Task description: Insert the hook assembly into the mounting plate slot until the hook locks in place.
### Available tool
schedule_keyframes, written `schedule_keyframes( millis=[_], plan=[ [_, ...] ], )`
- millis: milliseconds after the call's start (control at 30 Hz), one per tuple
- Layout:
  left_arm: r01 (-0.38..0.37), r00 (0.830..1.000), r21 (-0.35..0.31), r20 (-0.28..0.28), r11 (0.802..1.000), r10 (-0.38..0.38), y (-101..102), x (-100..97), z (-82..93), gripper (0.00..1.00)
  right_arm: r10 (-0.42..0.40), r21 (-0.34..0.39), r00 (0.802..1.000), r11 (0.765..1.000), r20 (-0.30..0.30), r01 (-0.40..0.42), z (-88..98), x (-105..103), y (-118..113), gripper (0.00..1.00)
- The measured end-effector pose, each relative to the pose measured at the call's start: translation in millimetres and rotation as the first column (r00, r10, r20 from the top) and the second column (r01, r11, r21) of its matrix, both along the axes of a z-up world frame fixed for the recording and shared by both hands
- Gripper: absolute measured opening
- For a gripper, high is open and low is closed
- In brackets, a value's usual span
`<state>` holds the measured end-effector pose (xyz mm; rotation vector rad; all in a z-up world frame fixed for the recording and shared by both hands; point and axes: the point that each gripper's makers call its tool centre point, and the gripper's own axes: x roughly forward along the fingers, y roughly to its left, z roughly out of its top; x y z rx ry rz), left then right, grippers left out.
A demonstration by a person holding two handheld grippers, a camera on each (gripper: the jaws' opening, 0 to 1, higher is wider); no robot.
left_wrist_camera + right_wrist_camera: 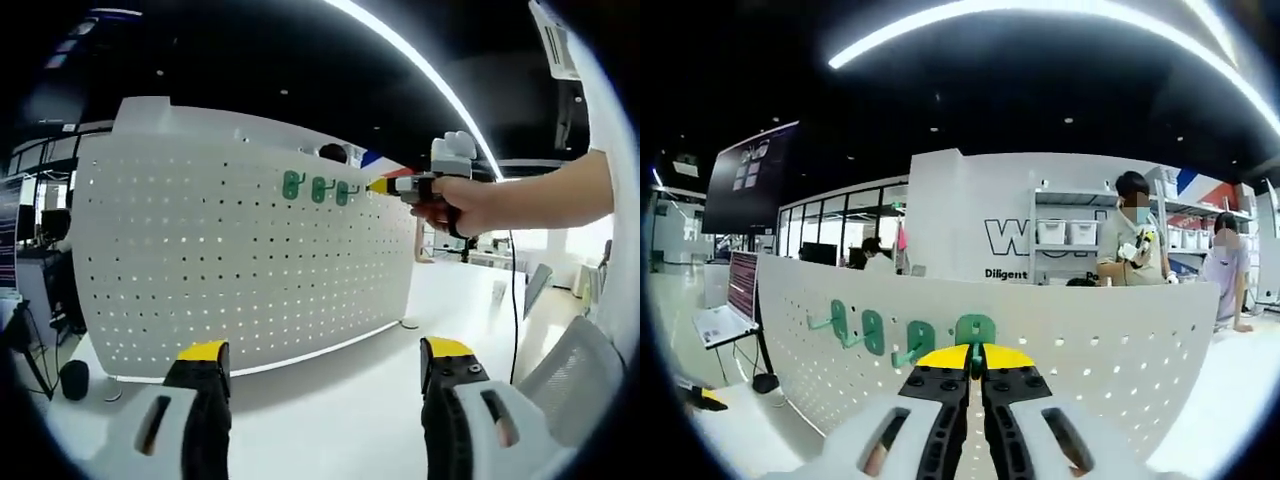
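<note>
Right gripper (976,362) is pinched on a green hook (976,330), held flat against the white pegboard (1120,350) directly ahead of its jaws so the hook's back can seat in the holes. Three green hooks (875,332) are already mounted just to its left. Left gripper (325,365) is kept spread and back from the board, nothing between its jaws

A white perforated metal mounting plate (1060,345) stands upright on the white table. Near its top edge sit four green plastic hooks (872,330) in a row, their backs flat to the plate; the rightmost green hook (976,330) sits just beyond the closed yellow jaw tips.
</note>
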<state>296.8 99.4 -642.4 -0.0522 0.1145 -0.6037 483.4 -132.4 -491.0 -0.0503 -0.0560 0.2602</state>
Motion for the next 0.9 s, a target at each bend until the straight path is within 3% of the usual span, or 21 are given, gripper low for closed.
schedule_keyframes(
  millis=[633,900],
  plan=[
    [-0.003,1.0,-0.007,-0.016,1.0,0.003,2.2,-2.4,-8.6,0.8,-0.01,0.019,0.999,1.0,-0.035,0.01,-13.8,11.6,-1.4,0.01],
    [0.004,1.0,-0.008,-0.024,1.0,-0.004,0.9,-3.3,-11.3,0.8,-0.055,0.031,0.998,0.998,-0.036,0.056,-13.6,12.3,-1.9,0.01]
  ],
)
